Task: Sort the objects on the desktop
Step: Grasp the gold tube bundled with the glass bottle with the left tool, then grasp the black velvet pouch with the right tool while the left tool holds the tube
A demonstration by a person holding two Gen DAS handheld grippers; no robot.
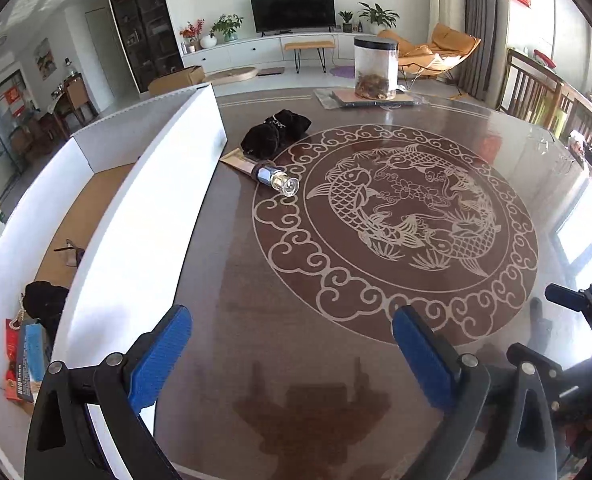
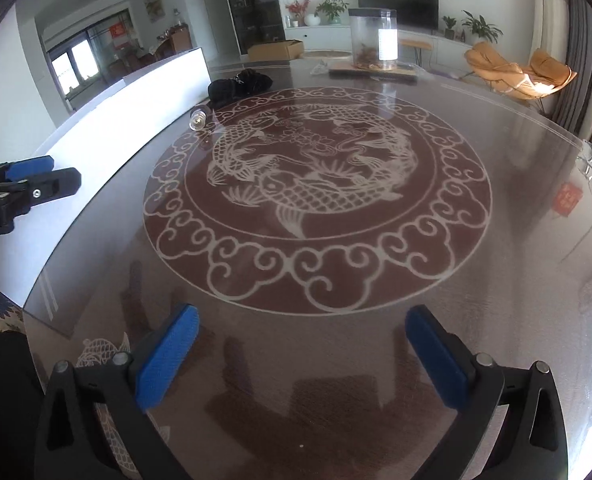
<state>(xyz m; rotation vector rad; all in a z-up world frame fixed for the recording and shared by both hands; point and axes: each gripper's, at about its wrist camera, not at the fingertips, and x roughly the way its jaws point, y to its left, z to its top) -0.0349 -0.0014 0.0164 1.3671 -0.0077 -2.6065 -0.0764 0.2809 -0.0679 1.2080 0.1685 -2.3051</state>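
You are holding both grippers, left [image 1: 292, 344] and right [image 2: 302, 344], fingers spread and empty; the bottle [image 1: 277, 177] is lying far off at 12 o'clock on the worktop [image 1: 296, 360].

Your left black two-finger gripper with blue ribbed pads [image 1: 292, 344] hovers over the table's near edge, fingers spread wide and empty. Your right black gripper with matching blue pads [image 2: 302, 344] hovers just beside it, equally spread, gripping nothing.
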